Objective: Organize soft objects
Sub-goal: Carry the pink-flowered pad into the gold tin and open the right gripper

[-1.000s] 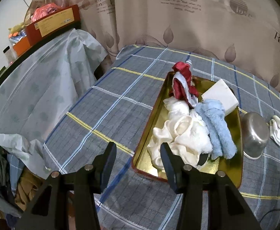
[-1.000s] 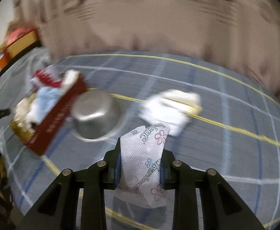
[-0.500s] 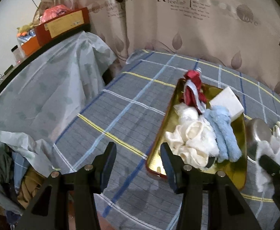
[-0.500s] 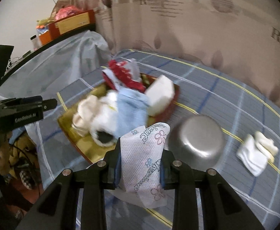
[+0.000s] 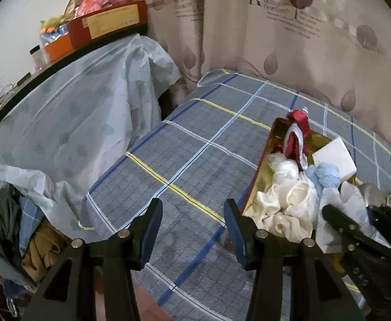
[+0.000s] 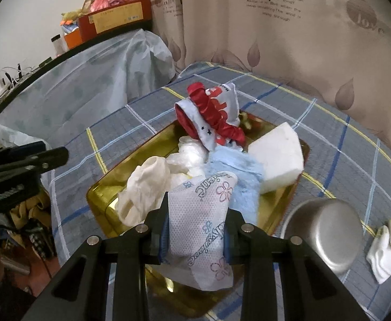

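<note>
My right gripper point(image 6: 195, 222) is shut on a white tissue pack with a flower print point(image 6: 203, 219), held above the near end of the gold tray point(image 6: 101, 187). The tray holds cream gloves point(image 6: 144, 187), a blue towel point(image 6: 238, 165), a white sponge block point(image 6: 278, 155) and a red and white cloth point(image 6: 211, 115). My left gripper point(image 5: 192, 214) is open and empty over the plaid tablecloth, left of the tray point(image 5: 262, 160). The right gripper point(image 5: 356, 230) with the pack point(image 5: 331, 211) shows at the right edge of the left wrist view.
An upturned steel bowl point(image 6: 326, 232) sits right of the tray, with a white sock point(image 6: 385, 248) beyond it. A covered cabinet point(image 5: 69, 123) with boxes point(image 5: 107, 24) stands left of the table. A curtain point(image 6: 275, 26) hangs behind. Clothes point(image 5: 5, 230) lie piled on the floor at the left.
My right gripper has swung left with the tissue pack, from near the sock and bowl to over the tray. My left gripper has drifted left, away from the tray.
</note>
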